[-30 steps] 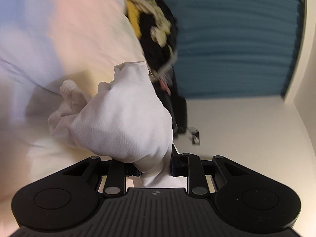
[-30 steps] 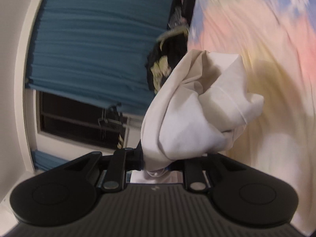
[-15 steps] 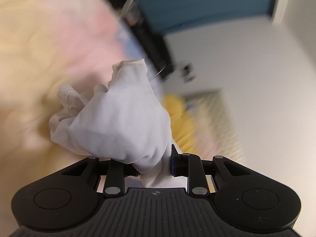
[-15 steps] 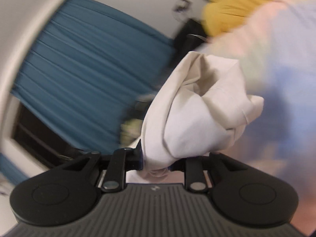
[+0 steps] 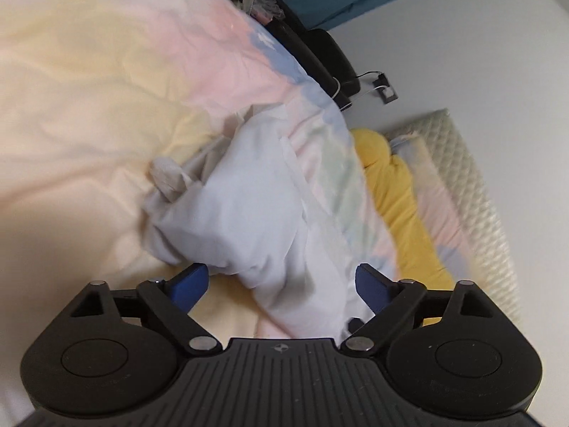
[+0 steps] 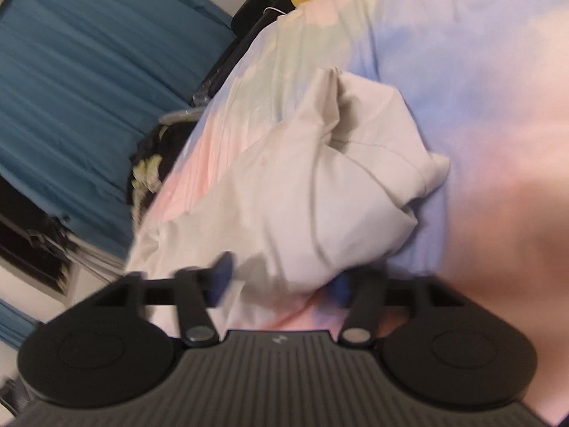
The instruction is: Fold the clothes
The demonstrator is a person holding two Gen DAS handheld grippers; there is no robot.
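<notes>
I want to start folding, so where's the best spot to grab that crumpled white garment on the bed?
Probably the seamed hem corner of the white garment, sticking out flat on its right; come from that side, low over the pastel bedspread. The rest is bunched.

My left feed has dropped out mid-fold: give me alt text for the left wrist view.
A crumpled white garment lies on a pastel bedspread, its near end between the blue pads of the left gripper, whose jaws are opening and no longer press on it. To the right lie a yellow cushion and a quilted mattress edge.
</notes>
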